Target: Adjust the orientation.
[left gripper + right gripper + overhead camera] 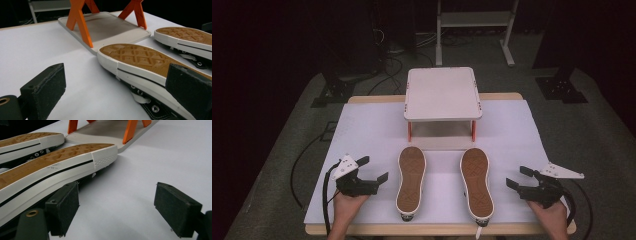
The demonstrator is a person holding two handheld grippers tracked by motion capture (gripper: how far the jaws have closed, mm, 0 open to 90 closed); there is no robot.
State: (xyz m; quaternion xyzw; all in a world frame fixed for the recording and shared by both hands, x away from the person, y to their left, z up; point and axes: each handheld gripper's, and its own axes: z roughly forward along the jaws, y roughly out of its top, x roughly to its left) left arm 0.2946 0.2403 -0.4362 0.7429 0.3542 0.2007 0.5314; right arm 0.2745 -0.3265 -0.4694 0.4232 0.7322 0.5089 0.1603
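left gripper [373, 170]: jaws spread wide, nothing between them but bare sheet; a hand [346, 204] holds it from below
left gripper's fingers [45, 90]: one pad low at the left of the left gripper view, the other at the right edge, well apart from each other
left shoe [411, 182]: just beside the left gripper's far pad, on its outer side, not touched; lies sole up, tan tread on top, white rubber rim, black upper with eyelets pressed to the sheet
right gripper [518, 177]: jaws spread wide, nothing pinched; a hand [556, 217] holds it from below
right gripper's fingers [63, 207]: left pad sits close under the rim of the right shoe, touch cannot be told; right pad stands apart over bare sheet
right shoe [476, 182]: just beside the right gripper's left pad, sole up, toe pointing away from the jaws, a white lace end trailing off the near table edge
shoes to each other: side by side between the two grippers, apart, toes toward the stand
stand [442, 92]: beyond both shoes' toes, farther from the jaws; pale top on orange legs, its flat base plate close to the toes
sheet [362, 125]: white, under the jaws, shoes and stand
table [362, 99]: wooden edge showing round the sheet
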